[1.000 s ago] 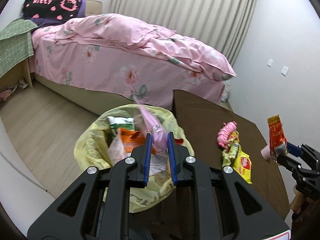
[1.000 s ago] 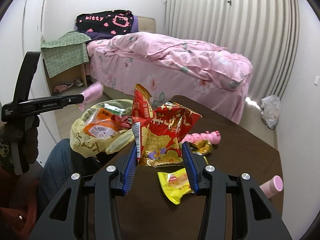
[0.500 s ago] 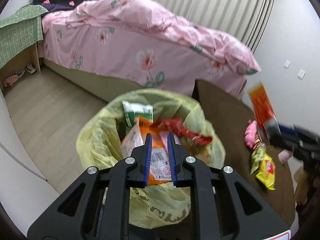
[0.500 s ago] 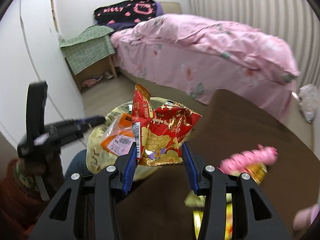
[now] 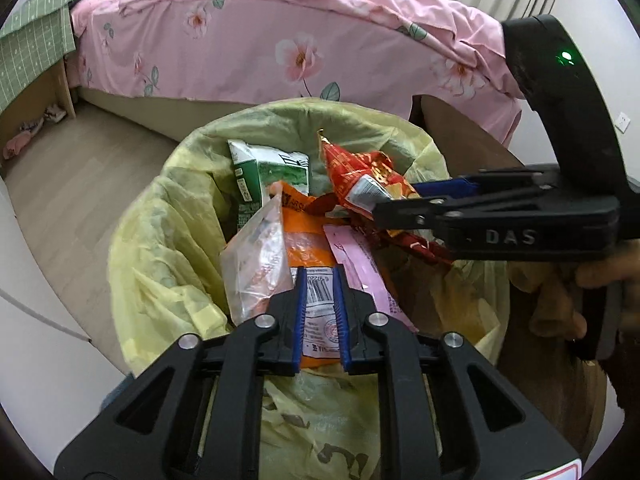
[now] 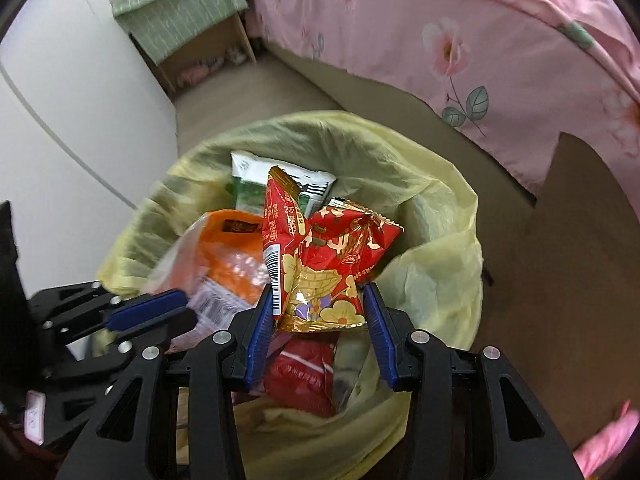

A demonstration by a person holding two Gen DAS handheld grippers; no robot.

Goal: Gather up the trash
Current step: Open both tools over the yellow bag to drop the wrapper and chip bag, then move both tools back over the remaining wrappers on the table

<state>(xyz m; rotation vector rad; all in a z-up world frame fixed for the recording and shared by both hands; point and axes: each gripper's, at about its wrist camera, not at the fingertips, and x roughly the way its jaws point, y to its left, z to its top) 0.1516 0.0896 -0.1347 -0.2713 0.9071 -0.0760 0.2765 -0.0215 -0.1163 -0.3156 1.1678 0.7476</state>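
A yellow trash bag (image 5: 160, 248) stands open beside the brown table (image 5: 460, 136), holding several wrappers, among them a green-white packet (image 5: 272, 176), an orange packet (image 5: 308, 248) and a pink wrapper (image 5: 360, 268). My right gripper (image 6: 318, 310) is shut on a red and gold snack wrapper (image 6: 320, 256) and holds it over the bag's (image 6: 436, 216) mouth; it shows from the side in the left wrist view (image 5: 394, 200). My left gripper (image 5: 320, 292) hangs over the bag, fingers a narrow gap apart, holding nothing.
A bed with a pink floral cover (image 5: 280, 32) stands behind the bag. A small shelf under a green checked cloth (image 6: 180, 16) is at the far left by the wall. Something pink (image 6: 600, 436) lies on the table (image 6: 560, 260) at the lower right.
The left gripper dropped its pink wrapper into the bag and now hangs empty above it. The right gripper has carried the red wrapper from over the table to above the bag's mouth.
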